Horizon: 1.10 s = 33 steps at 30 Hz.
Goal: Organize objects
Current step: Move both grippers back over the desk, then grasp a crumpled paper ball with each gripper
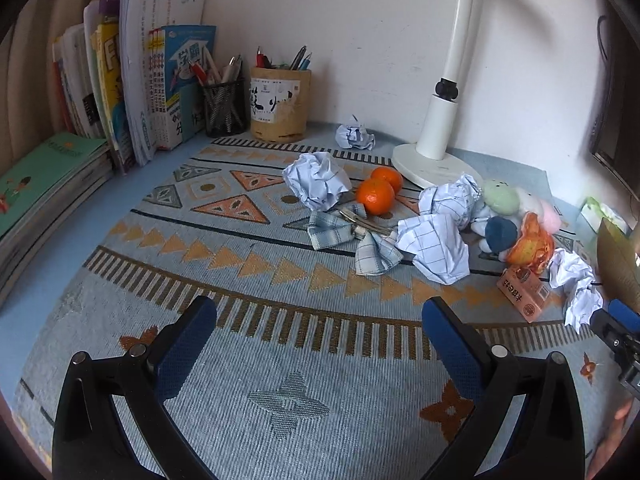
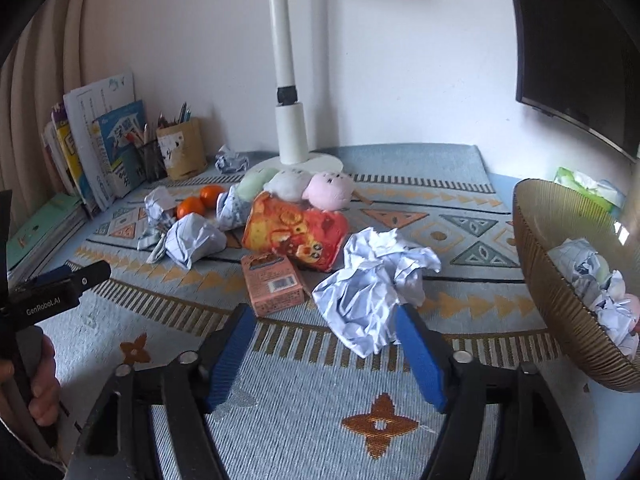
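Note:
Several crumpled paper balls lie on the patterned mat; the nearest paper ball sits just ahead of my open right gripper, partly between its fingertips. A brown ribbed bowl at the right holds several paper balls. Two oranges, a checked cloth, plush toys, an orange snack bag and a pink box lie mid-mat. My left gripper is open and empty over bare mat; more paper balls lie beyond it.
A white lamp base stands at the back. Two pen holders and upright books stand at the back left, with stacked booklets beside them. A dark monitor hangs at the upper right, a tissue pack below it.

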### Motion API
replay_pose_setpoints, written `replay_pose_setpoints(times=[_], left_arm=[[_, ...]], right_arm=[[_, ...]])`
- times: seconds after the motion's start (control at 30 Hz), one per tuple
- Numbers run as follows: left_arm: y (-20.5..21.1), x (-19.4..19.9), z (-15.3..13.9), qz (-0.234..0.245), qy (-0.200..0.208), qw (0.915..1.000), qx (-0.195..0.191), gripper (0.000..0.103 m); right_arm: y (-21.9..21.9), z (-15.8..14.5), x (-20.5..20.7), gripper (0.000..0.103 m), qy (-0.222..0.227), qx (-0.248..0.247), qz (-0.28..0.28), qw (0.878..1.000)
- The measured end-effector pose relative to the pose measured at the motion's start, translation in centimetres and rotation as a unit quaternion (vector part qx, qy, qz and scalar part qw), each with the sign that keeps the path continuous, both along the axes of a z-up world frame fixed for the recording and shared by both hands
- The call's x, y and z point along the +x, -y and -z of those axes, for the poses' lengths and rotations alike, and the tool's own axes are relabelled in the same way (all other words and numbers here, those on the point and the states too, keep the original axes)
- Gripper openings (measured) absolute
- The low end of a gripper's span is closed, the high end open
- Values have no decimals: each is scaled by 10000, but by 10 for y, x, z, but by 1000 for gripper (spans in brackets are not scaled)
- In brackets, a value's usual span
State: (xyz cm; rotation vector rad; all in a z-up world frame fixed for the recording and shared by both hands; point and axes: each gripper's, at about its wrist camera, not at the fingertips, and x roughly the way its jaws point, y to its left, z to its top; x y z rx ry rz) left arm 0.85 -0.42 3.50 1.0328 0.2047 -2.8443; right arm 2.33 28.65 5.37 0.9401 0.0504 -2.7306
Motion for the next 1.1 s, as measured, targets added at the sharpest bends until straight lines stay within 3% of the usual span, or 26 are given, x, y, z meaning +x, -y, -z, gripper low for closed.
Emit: replay_pose_setpoints(times=[0.13, 0.2, 0.27, 0.3, 0.33, 0.4, 0.43, 0.47, 0.53, 0.7, 0.8, 0.87, 0.97, 1.03, 1.1], left_arm=[[0, 0, 0, 71, 36, 9999, 87, 102], [7, -5, -1, 251, 182, 9988, 369, 102], [26, -17, -3, 670, 452, 9902, 1142, 102], [39, -28, -8, 969, 591, 9813, 1552, 102], [49, -36, -13, 1056, 664, 9781, 1664, 102], [66, -57, -30, 725, 606, 9880, 1224, 102], [69, -66, -35, 678, 541, 9913, 991, 102], [71, -79, -36, 682, 556, 9929, 794, 102], [73, -106, -30, 604, 706, 9939, 586, 102], [76, -160, -2, 817, 889, 9877, 997, 102], [72, -183, 13, 842, 1101, 9863, 899, 102], [71, -190, 17, 949, 1119, 9837, 1043, 102], [69, -193, 18, 1014, 1035, 9829, 1134, 88], [65, -191, 16, 1275, 1002, 9777, 1331, 53], [57, -186, 10, 1305, 959, 9794, 1207, 51]], right_arm=[[-1, -1, -2, 80, 41, 15, -1, 10000], [3, -1, -4, 80, 118, 80, -91, 9999], [12, 0, -9, 80, 465, 99, -580, 9972], [16, -3, -11, 80, 617, 35, -838, 9946], [20, -10, -11, 80, 670, -32, -1057, 9921], [33, -32, -14, 81, 584, -87, -1367, 9888], [44, -46, -20, 87, 551, -122, -1427, 9882], [53, -52, -25, 92, 580, -163, -1430, 9879], [75, -56, -43, 93, 789, -290, -1468, 9856], [130, -22, -88, 88, 1210, -31, -1394, 9828], [150, -1, -110, 82, 1487, 48, -1385, 9791], [155, 9, -122, 74, 1632, 68, -1352, 9773], [156, 19, -136, 69, 1801, -99, -1266, 9754], [157, 23, -136, 62, 1820, -87, -1221, 9757], [156, 23, -134, 58, 1746, -107, -1231, 9769]])
